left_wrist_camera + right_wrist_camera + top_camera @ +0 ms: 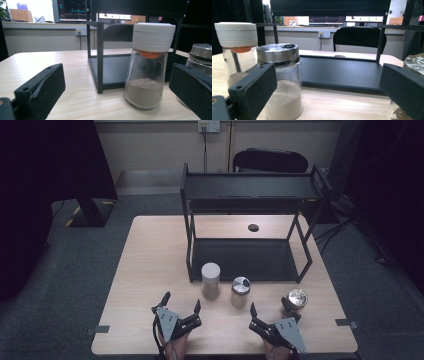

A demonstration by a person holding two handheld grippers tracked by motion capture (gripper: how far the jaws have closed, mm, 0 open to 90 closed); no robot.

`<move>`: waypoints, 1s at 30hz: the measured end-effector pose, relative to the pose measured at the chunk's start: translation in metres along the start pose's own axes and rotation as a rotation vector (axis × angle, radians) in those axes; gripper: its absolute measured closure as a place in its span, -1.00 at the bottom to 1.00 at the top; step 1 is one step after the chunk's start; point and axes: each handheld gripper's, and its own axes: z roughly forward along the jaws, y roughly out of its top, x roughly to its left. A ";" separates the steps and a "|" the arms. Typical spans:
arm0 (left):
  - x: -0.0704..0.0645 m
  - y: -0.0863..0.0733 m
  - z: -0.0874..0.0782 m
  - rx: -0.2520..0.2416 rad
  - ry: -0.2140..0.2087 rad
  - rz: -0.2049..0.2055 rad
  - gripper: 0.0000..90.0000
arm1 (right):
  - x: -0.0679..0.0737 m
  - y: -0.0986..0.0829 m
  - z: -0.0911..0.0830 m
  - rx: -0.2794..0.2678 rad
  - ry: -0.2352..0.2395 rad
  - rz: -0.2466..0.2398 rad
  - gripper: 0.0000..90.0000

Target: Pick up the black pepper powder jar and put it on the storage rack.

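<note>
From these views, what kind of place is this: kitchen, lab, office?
Most likely a lab or office test room, not a kitchen. A plain wooden table stands on grey carpet, with a monitor showing traces behind, a wall socket with cable, and an office chair beyond the black rack.

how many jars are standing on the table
3, in a row before the black rack: white-capped jar on the left, steel-lidded jar in the middle, shiny-topped jar on the right.
</note>
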 end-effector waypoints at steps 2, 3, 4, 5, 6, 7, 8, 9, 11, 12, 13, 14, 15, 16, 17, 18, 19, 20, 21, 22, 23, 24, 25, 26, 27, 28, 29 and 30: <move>0.001 0.002 0.000 0.004 -0.005 -0.006 -1.00 | -0.001 0.000 0.000 0.000 0.005 0.001 -0.98; 0.001 0.002 0.000 0.001 -0.006 -0.011 -1.00 | -0.001 0.000 0.000 0.000 0.006 0.001 -0.98; 0.001 0.003 -0.001 -0.002 -0.007 -0.014 -1.00 | -0.001 0.000 0.000 0.000 0.007 0.002 -0.97; 0.001 0.004 -0.001 -0.003 -0.006 -0.017 -1.00 | -0.001 0.000 0.000 -0.001 0.007 0.002 -0.97; 0.001 0.004 -0.001 -0.003 -0.006 -0.017 -1.00 | -0.001 0.000 0.000 -0.001 0.007 0.002 -0.97; 0.000 0.005 -0.002 -0.004 -0.006 -0.017 -1.00 | -0.001 0.000 0.000 -0.001 0.007 0.002 -0.97; -0.001 0.006 -0.004 -0.013 -0.010 -0.010 -1.00 | -0.002 0.000 0.000 -0.001 0.008 0.002 -0.97; -0.001 0.006 -0.004 -0.014 -0.015 -0.008 -1.00 | -0.002 0.000 0.000 -0.002 0.008 0.003 -0.97; -0.001 0.008 -0.005 -0.021 -0.021 -0.008 -1.00 | -0.002 0.000 0.000 -0.001 0.009 0.002 -0.97; -0.002 0.009 -0.006 -0.026 -0.021 -0.005 -1.00 | -0.002 0.000 0.000 -0.002 0.009 0.003 -0.97; -0.002 0.009 -0.006 -0.026 -0.021 -0.005 -1.00 | -0.002 0.000 0.000 -0.002 0.009 0.003 -0.97; -0.002 0.009 -0.006 -0.031 -0.024 -0.006 -1.00 | -0.002 0.000 0.000 -0.002 0.010 0.004 -0.97; -0.002 0.010 -0.006 -0.033 -0.026 -0.006 -1.00 | -0.002 -0.001 0.000 -0.003 0.010 0.003 -0.97; -0.002 0.013 -0.007 -0.028 -0.028 -0.002 -1.00 | -0.002 0.000 0.000 -0.002 0.010 0.004 -0.97; -0.002 0.013 -0.007 -0.028 -0.028 -0.002 -1.00 | -0.002 0.000 0.000 -0.002 0.010 0.004 -0.97; -0.002 0.013 -0.007 -0.036 -0.032 -0.004 -1.00 | -0.002 0.000 0.000 -0.002 0.010 0.006 -0.97; -0.002 0.014 -0.007 -0.033 -0.032 -0.001 -1.00 | -0.002 0.000 0.000 -0.002 0.010 0.006 -0.97; -0.002 0.014 -0.007 -0.033 -0.032 -0.001 -1.00 | -0.002 0.000 0.000 -0.002 0.011 0.005 -0.97; -0.002 0.015 -0.007 -0.033 -0.035 0.001 -1.00 | -0.002 -0.001 0.000 -0.003 0.011 0.005 -0.97; -0.002 0.015 -0.006 -0.037 -0.044 0.000 -1.00 | -0.002 -0.001 0.000 -0.003 0.011 0.005 -0.97; -0.002 0.015 -0.006 -0.037 -0.044 0.000 -1.00 | -0.002 -0.001 0.000 -0.003 0.011 0.005 -0.97; -0.002 0.016 -0.006 -0.035 -0.047 0.002 -1.00 | -0.003 -0.001 0.000 -0.003 0.012 0.007 -0.97; -0.001 0.017 -0.005 -0.035 -0.053 0.001 -1.00 | -0.003 -0.001 0.000 -0.003 0.012 0.007 -0.97; -0.001 0.017 -0.005 -0.035 -0.053 0.001 -1.00 | -0.003 -0.001 0.000 -0.003 0.012 0.007 -0.97; -0.001 0.018 -0.005 -0.035 -0.055 -0.001 -1.00 | -0.003 -0.001 0.000 -0.004 0.013 0.007 -0.97; -0.001 0.020 -0.004 -0.036 -0.059 0.003 -1.00 | -0.003 -0.001 0.000 -0.004 0.015 0.007 -0.97; -0.001 0.020 -0.004 -0.036 -0.059 0.003 -1.00 | -0.003 -0.001 0.000 -0.004 0.016 0.008 -0.97; -0.001 0.021 -0.003 -0.036 -0.066 0.001 -1.00 | -0.004 -0.001 0.000 -0.004 0.016 0.009 -0.97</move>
